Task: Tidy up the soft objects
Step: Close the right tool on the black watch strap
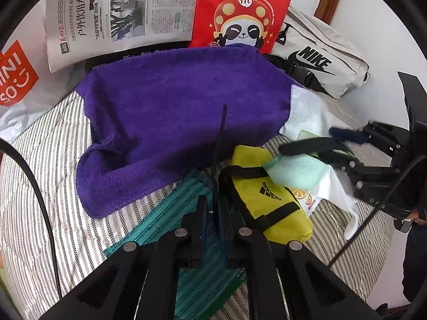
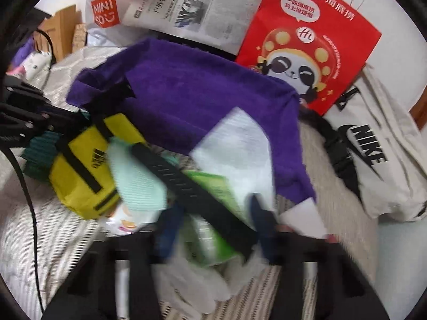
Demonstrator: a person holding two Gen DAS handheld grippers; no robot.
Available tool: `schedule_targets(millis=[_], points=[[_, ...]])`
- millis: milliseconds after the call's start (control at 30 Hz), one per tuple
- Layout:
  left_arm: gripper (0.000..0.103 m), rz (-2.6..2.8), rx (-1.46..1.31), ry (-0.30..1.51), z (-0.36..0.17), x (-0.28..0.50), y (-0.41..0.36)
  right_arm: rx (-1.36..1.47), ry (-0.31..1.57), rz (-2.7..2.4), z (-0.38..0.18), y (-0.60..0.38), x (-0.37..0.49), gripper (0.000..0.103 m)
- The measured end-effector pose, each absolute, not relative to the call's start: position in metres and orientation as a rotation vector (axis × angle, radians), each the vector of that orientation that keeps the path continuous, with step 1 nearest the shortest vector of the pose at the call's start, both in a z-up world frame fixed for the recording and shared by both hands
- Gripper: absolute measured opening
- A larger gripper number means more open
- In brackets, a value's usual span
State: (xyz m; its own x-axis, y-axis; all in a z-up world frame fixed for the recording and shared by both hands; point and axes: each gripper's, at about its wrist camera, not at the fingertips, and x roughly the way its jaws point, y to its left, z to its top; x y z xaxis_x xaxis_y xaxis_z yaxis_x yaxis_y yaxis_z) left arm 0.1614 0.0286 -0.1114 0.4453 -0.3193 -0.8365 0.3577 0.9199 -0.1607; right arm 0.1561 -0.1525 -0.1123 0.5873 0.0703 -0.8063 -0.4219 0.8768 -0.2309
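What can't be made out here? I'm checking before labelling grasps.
- Right gripper fingertips: right wrist view, motion blur; grasp unclear.
- Black box under the purple terry towel: left wrist view, mostly covered.
- Folded newspaper: top cut by frame edge.
- Teal striped cloth: left gripper hides it.

1. My right wrist view is motion-smeared; the green-and-white packet [image 2: 213,208] at six o'clock is unreadable.
2. The fluffy purple towel [image 1: 181,114] hides most of a black box [image 1: 112,62].
3. The white Miniso plastic bag [image 1: 16,80] is cropped at nine o'clock.
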Motion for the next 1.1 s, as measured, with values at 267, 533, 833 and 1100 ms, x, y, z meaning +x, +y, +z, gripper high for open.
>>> schedule_targets(millis=[267, 533, 833, 1100], points=[[0.008, -0.42, 0.037, 1.028, -0.113, 0.162, 0.029, -0.308, 0.926, 0.376, -0.102, -0.159, 0.153, 0.014], [0.009, -0.418, 0.029, 1.041, -0.113, 0.164, 0.028, -0.255, 1.001, 0.391, -0.113, -0.158, 0.174, 0.014], [0.009, -0.429, 0.016, 1.048, -0.118, 0.168, 0.024, -0.232, 0.995, 0.395, -0.111, -0.157, 0.175, 0.01], [0.008, -0.435, -0.012, 1.037, -0.113, 0.16, 0.032, -0.196, 0.959, 0.385, -0.093, -0.168, 0.163, 0.004]])
